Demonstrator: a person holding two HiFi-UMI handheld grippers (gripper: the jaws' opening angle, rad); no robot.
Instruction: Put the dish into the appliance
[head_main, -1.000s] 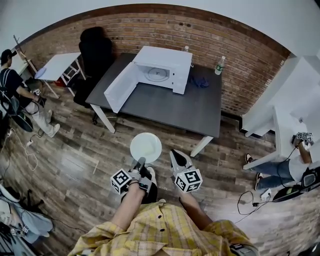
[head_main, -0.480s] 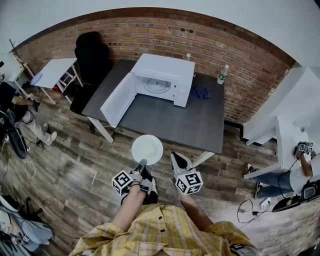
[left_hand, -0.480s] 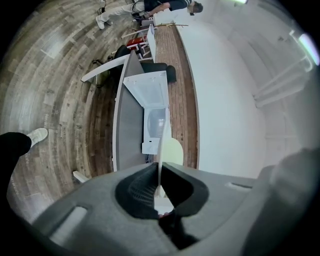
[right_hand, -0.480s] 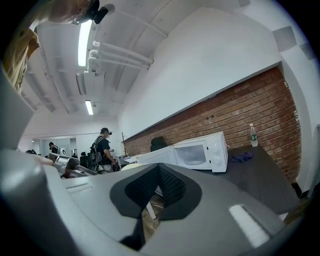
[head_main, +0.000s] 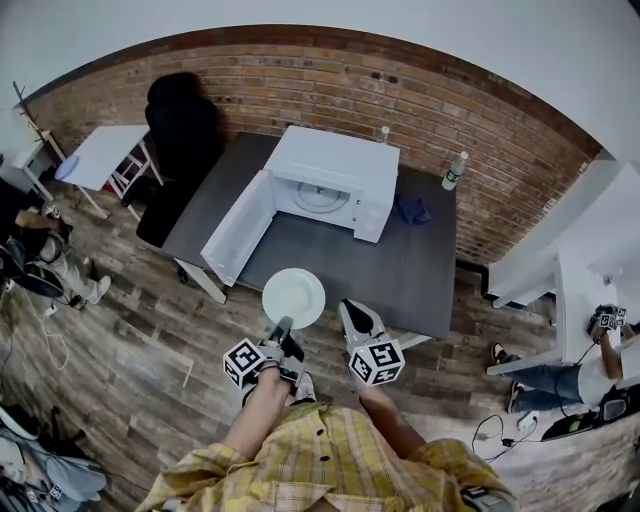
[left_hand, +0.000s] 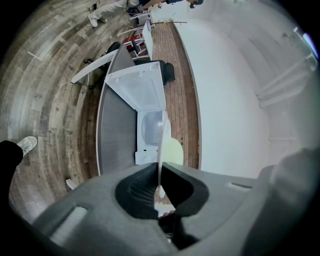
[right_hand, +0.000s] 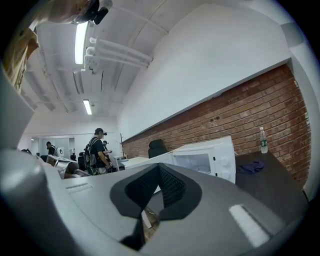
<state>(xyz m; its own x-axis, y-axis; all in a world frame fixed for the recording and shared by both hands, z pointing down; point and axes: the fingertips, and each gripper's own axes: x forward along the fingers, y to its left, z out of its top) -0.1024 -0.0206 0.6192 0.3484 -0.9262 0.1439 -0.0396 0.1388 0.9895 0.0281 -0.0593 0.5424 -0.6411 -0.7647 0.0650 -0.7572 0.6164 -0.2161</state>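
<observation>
A round white plate (head_main: 293, 297) is held by its near rim in my left gripper (head_main: 279, 328), which is shut on it, just short of the dark grey table's (head_main: 410, 270) front edge. In the left gripper view the plate (left_hand: 161, 142) stands edge-on between the pads (left_hand: 150, 180). The white microwave (head_main: 335, 180) sits at the back of the table, its door (head_main: 238, 228) swung open to the left and its glass turntable showing inside; the left gripper view also shows the microwave (left_hand: 150, 131). My right gripper (head_main: 355, 318) hovers beside the plate, shut and empty.
A blue cloth (head_main: 410, 210) and a water bottle (head_main: 455, 170) lie right of the microwave. A black office chair (head_main: 180, 110) and a small white table (head_main: 105, 150) stand to the left. White desks (head_main: 560, 270) are at the right, with people seated at both sides.
The table and microwave have drawn nearer as I walk toward them. The plate stays gripped in my left gripper, and both grippers keep their pose.
</observation>
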